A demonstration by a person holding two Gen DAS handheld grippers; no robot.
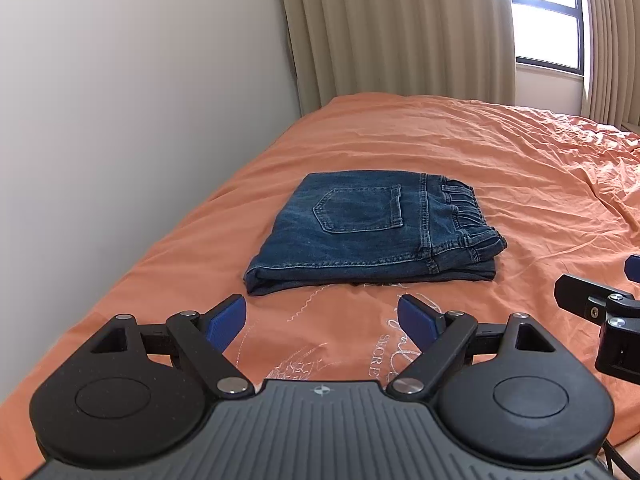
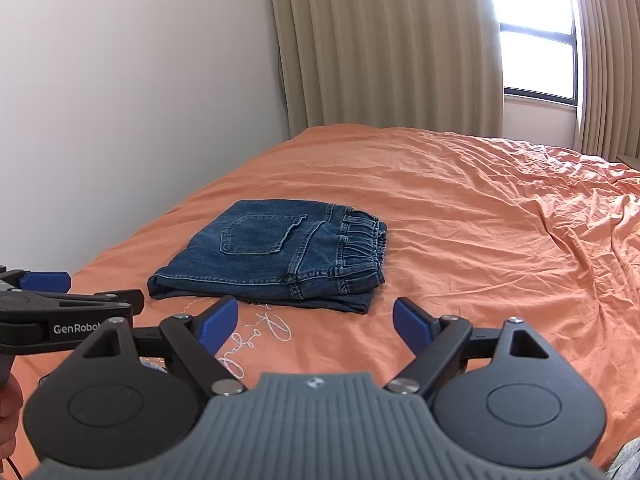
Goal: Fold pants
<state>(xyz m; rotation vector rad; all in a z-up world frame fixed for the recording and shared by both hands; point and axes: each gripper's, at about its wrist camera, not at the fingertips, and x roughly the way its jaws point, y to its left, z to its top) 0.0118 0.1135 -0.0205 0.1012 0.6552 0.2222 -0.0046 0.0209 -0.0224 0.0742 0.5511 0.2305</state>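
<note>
A pair of blue jeans point(image 1: 368, 236) lies folded into a compact rectangle on the orange bedspread point(image 1: 500, 168), back pocket up, elastic waistband to the right. It also shows in the right wrist view point(image 2: 276, 256). My left gripper point(image 1: 322, 312) is open and empty, hovering just in front of the jeans' near edge. My right gripper point(image 2: 314, 316) is open and empty, a little in front of and to the right of the jeans. Each gripper sees the other at its frame edge: the right gripper's black body point(image 1: 600, 312) and the left gripper's black body point(image 2: 60, 308).
A white wall point(image 1: 140, 100) runs along the bed's left side. Beige curtains point(image 1: 392, 28) and a bright window point(image 1: 544, 16) stand behind the bed. The bedspread point(image 2: 500, 220) is wrinkled at the right and has white embroidery point(image 2: 260, 332) near the front.
</note>
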